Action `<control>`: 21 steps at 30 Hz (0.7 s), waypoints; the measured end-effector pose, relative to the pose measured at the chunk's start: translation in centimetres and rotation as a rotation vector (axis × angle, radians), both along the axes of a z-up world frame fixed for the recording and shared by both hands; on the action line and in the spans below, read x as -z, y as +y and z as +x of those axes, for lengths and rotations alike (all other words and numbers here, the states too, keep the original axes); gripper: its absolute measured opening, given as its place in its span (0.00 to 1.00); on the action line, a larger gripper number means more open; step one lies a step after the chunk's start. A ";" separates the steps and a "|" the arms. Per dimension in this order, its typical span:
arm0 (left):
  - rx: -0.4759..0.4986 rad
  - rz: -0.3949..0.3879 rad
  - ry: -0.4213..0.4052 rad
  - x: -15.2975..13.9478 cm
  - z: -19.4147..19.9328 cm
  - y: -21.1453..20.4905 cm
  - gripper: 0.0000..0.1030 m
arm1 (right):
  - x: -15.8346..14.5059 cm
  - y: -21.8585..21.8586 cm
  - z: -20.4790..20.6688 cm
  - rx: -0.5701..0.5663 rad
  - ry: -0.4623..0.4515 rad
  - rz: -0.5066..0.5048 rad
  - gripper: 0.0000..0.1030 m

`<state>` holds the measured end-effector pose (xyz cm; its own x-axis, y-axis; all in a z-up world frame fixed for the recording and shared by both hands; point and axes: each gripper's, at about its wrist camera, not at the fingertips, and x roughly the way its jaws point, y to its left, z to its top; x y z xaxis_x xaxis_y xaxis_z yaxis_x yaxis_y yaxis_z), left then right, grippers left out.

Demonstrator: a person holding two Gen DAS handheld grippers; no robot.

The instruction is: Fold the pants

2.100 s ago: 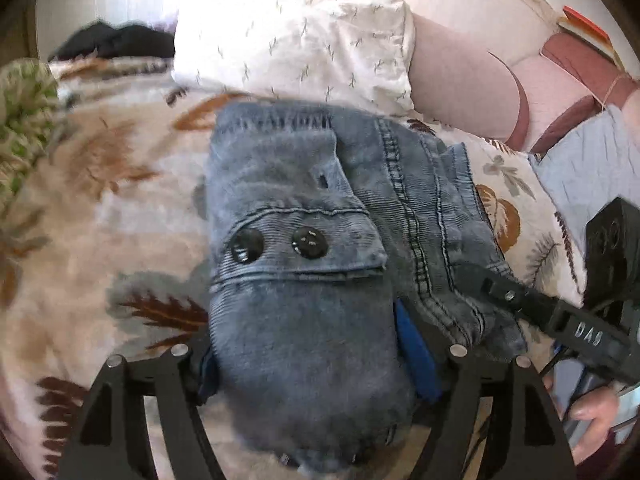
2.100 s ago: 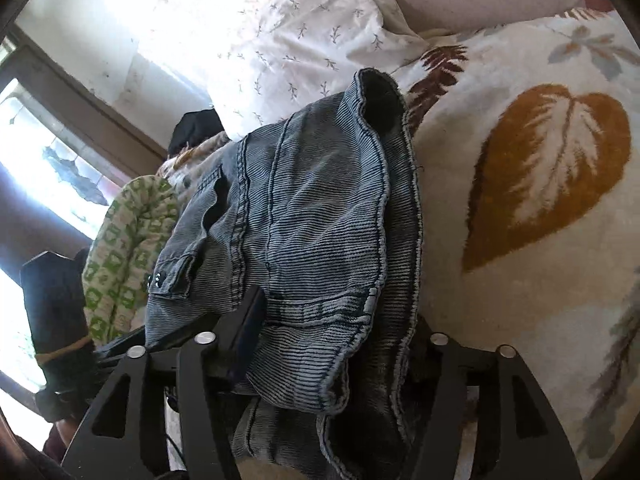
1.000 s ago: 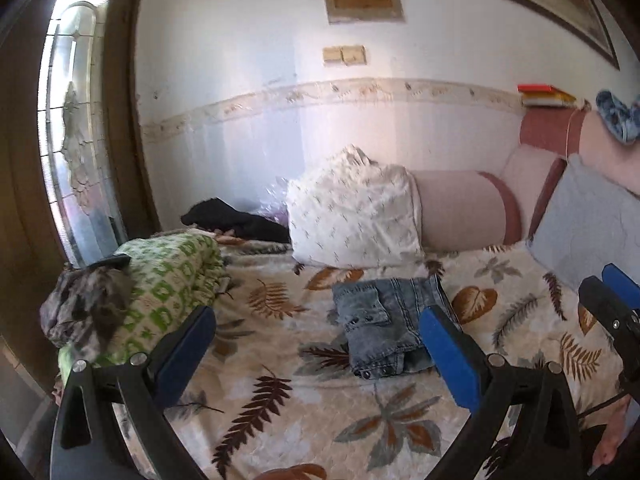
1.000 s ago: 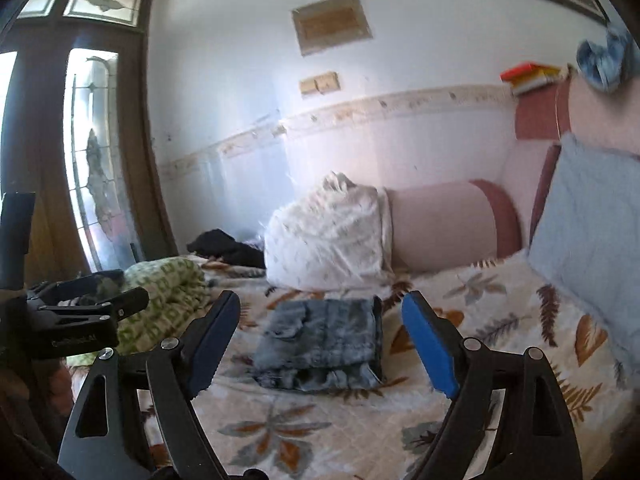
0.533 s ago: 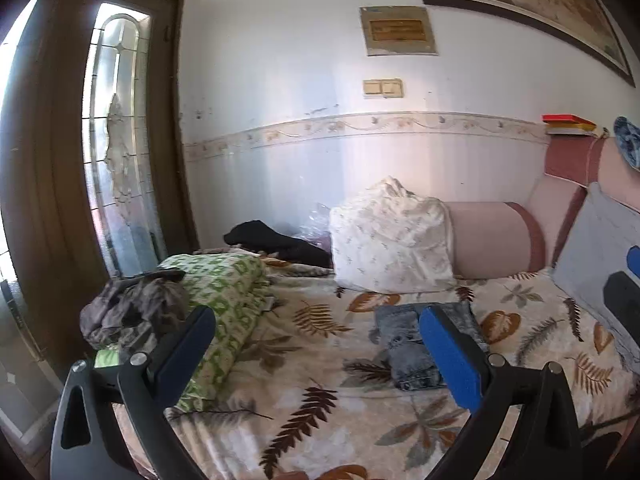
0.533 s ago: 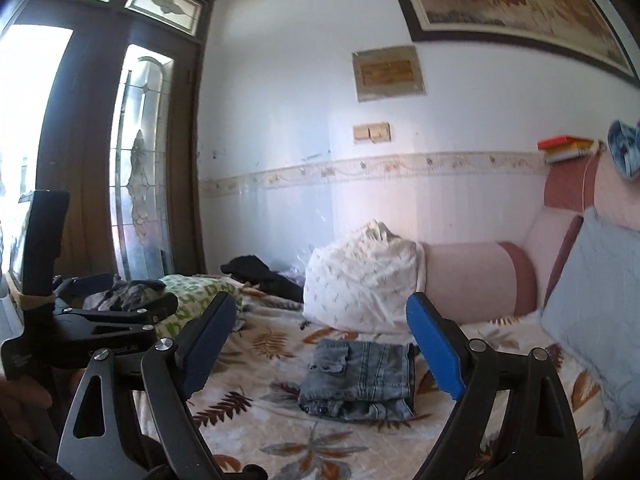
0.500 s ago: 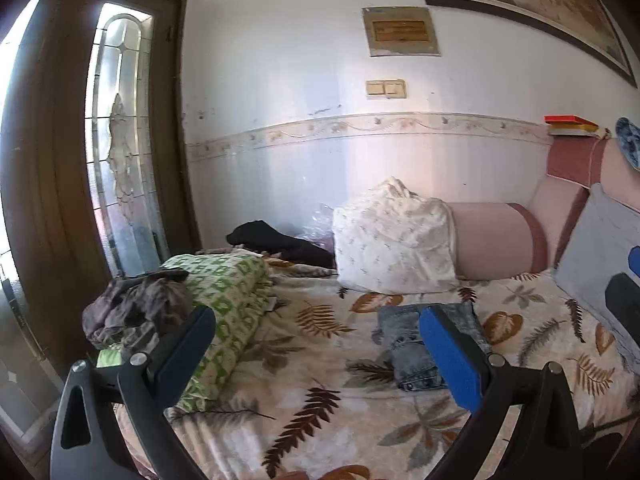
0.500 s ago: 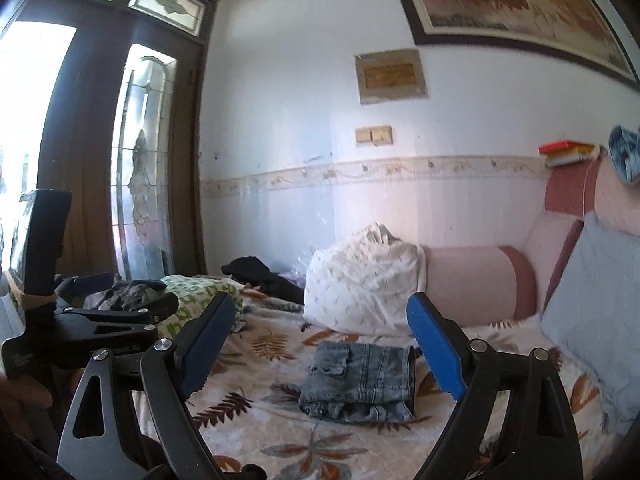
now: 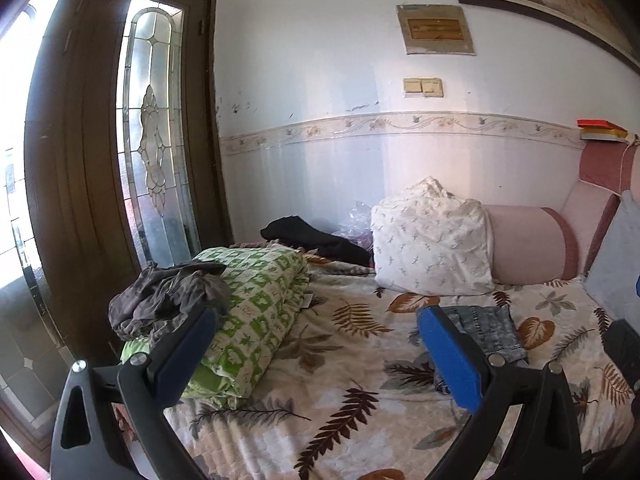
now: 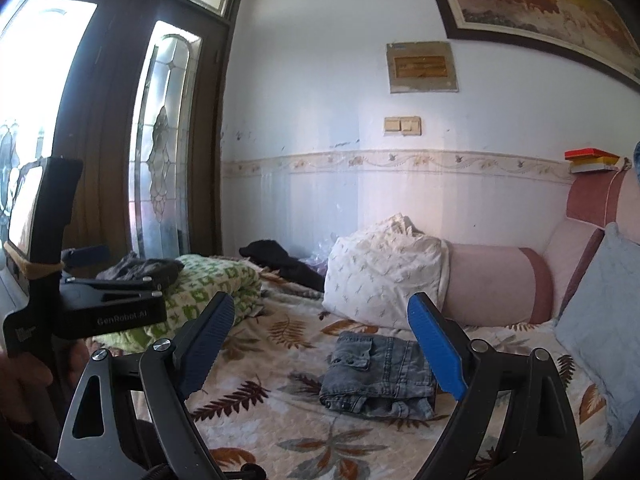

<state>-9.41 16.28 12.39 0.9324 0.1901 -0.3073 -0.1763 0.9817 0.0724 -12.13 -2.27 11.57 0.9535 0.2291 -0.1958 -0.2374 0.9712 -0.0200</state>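
The folded pants (image 10: 380, 376) lie on the leaf-patterned bed (image 10: 280, 412), near the white pillow (image 10: 384, 276). Left tongs (image 9: 316, 356) and right tongs (image 10: 320, 344) gape wide, holding nothing.

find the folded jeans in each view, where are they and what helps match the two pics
Left wrist view: the folded jeans lie right of centre on the leaf-print bedspread, partly hidden behind the left gripper's right finger.
Right wrist view: the folded jeans lie low and centre, between the fingers of the open right gripper.
Shared landmark: the white pillow just behind the jeans.
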 end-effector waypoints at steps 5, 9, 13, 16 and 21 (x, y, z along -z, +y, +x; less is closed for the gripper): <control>-0.018 -0.001 0.012 0.5 0.3 0.6 1.00 | 0.8 1.2 0.6 -0.018 0.023 -0.024 0.86; -0.027 -0.004 0.015 0.7 0.6 1.0 1.00 | 1.1 1.7 0.8 -0.028 0.030 -0.032 0.86; -0.033 -0.005 0.017 0.8 0.7 1.3 1.00 | 1.3 2.1 1.0 -0.036 0.037 -0.038 0.86; -0.035 -0.005 0.017 0.8 0.8 1.4 1.00 | 1.5 2.1 1.2 -0.037 0.046 -0.040 0.86; -0.035 -0.010 0.022 0.9 0.9 1.5 1.00 | 1.5 2.2 1.3 -0.039 0.050 -0.042 0.86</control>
